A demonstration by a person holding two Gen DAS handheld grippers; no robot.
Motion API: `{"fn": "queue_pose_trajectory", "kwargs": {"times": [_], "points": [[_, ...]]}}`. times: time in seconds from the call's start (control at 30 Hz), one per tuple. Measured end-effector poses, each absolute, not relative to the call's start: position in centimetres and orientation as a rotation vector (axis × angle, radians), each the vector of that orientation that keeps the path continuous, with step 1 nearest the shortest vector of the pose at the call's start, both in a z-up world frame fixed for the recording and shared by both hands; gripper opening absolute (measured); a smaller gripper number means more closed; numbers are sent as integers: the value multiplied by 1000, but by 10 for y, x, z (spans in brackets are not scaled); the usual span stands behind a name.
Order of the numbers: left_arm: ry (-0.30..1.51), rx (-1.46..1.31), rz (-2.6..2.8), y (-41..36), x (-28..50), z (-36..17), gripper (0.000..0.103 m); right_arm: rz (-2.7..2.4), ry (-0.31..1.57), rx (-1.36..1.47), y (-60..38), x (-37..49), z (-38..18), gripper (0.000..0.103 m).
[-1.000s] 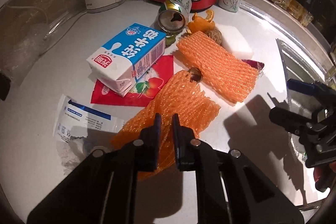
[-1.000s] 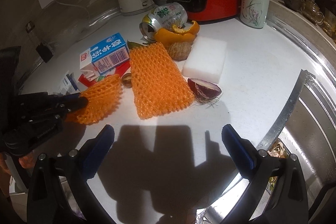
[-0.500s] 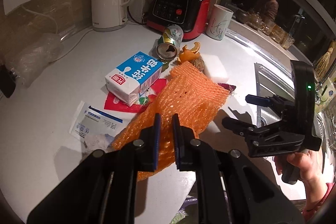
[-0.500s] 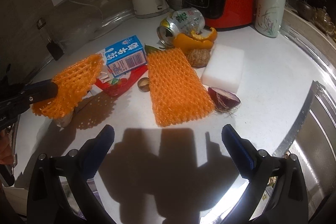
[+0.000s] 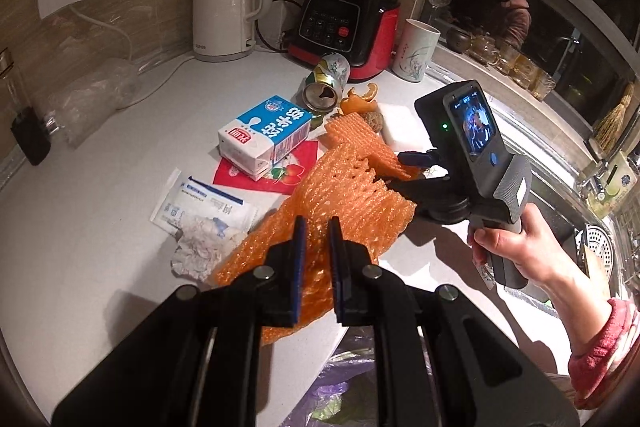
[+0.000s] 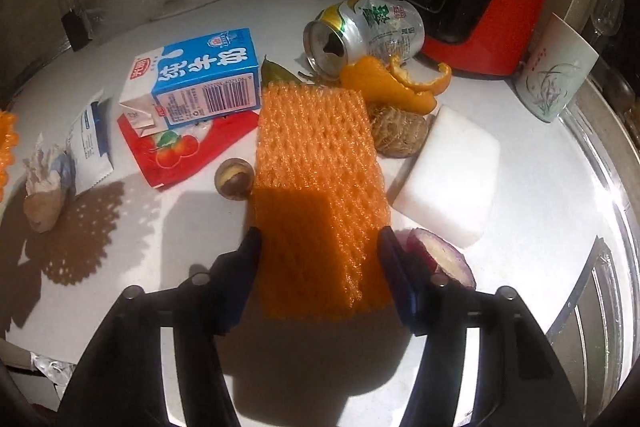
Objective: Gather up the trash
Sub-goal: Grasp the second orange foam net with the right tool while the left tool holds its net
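Our right gripper [image 6: 320, 263] straddles the near end of the flat foam net [image 6: 318, 163] beside the milk carton [image 6: 200, 79]. Its jaws have just been closing and flank the net's long edges, not clamped. Our left gripper [image 5: 318, 263] grips another net [image 5: 340, 199].

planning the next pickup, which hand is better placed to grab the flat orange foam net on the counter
Right. The right gripper already straddles the flat foam net, its fingers having just been closing on both edges. The left gripper is busy, shut on the other foam net.
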State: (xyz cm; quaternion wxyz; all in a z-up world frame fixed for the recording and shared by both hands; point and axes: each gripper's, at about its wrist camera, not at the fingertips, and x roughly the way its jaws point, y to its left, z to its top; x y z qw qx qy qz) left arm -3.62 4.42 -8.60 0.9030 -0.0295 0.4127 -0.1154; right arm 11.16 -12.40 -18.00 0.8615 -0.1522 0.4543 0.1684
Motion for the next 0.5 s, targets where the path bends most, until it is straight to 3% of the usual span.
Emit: {"fn": "queue_pose_trajectory", "kwargs": {"times": [0.03, 0.17, 0.5], "points": [[851, -63, -227, 45, -39, -86, 11, 357, 953, -313, -126, 112, -179, 46], [846, -89, -193, 45, -50, -85, 11, 402, 952, -229, -139, 114, -170, 11], [835, -148, -78, 31, -88, -79, 11, 545, 888, -146, -152, 79, -134, 11]]}}
